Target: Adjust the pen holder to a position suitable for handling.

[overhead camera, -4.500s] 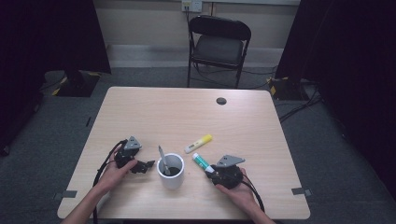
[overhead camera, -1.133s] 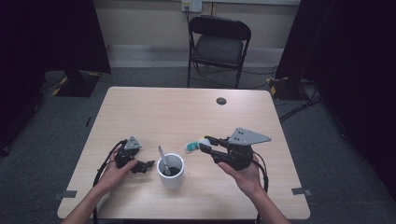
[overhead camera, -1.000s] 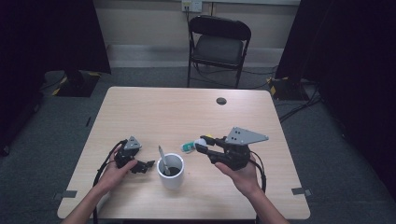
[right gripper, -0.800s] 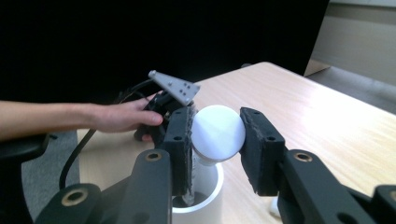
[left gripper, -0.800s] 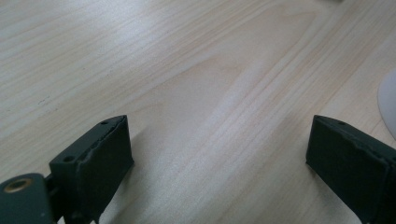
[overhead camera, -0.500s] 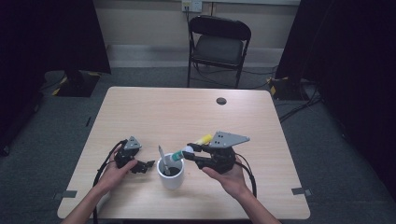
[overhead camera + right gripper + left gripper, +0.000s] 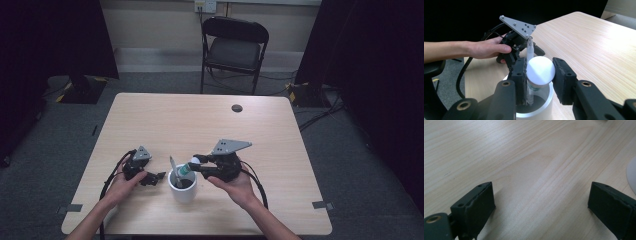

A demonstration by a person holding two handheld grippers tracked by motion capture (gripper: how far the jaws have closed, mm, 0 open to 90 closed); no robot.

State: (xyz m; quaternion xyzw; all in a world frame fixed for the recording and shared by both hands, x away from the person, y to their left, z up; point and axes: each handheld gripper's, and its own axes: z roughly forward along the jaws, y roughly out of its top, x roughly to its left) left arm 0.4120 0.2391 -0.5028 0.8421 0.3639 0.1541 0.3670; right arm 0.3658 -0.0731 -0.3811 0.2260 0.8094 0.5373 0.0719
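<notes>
One white cup (image 7: 183, 188) stands on the wooden table (image 7: 200, 120) near its front edge, between two grippers, and two things are at it: a slim clear-and-grey pen (image 7: 173, 165) that leans out of the cup, and a tube (image 7: 540, 72) with a round white cap and a green band below it. The right gripper (image 7: 539, 73) has its jaws partly closed on that tube, one pad on each side of the cap, and holds it over the cup's mouth with the cap end toward the camera and the other end pointing down into the dark inside. In the high view the tube (image 7: 188, 169) slants over the rim. The left gripper (image 7: 151, 178) rests on the table just left of the cup, jaws spread wide with nothing but bare wood between them. One black folding chair (image 7: 233, 47) stands beyond the table.
</notes>
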